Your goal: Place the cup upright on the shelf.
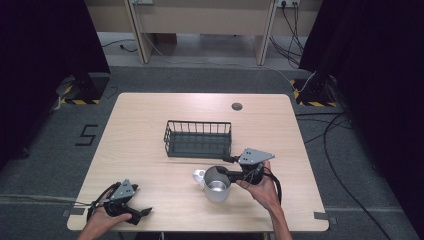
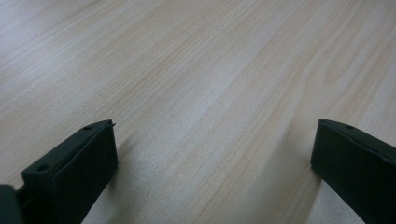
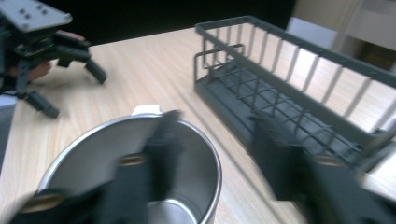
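right fingers [image 3: 159,154] straddling steel mug [image 1: 217,186] rim beside wire basket [image 1: 198,138]

- Desk [image 1: 150,115]: light wood-grain top, rounded corners, standing on grey floor.
- Grommet [image 1: 237,106]: small round dark cap, set in the top near the far edge, right of centre.
- Rack [image 1: 198,138]: dark wire basket, about mid-desk, long side parallel to the far edge. Looks empty.
- Mug [image 1: 216,184]: steel, upright, open top, pale handle pointing left. Sits toward the near edge, right of centre, just in front of the rack's right end, apart from it.
- Near-left corner: bare wood in the left gripper view [image 2: 201,93], grain running diagonally.
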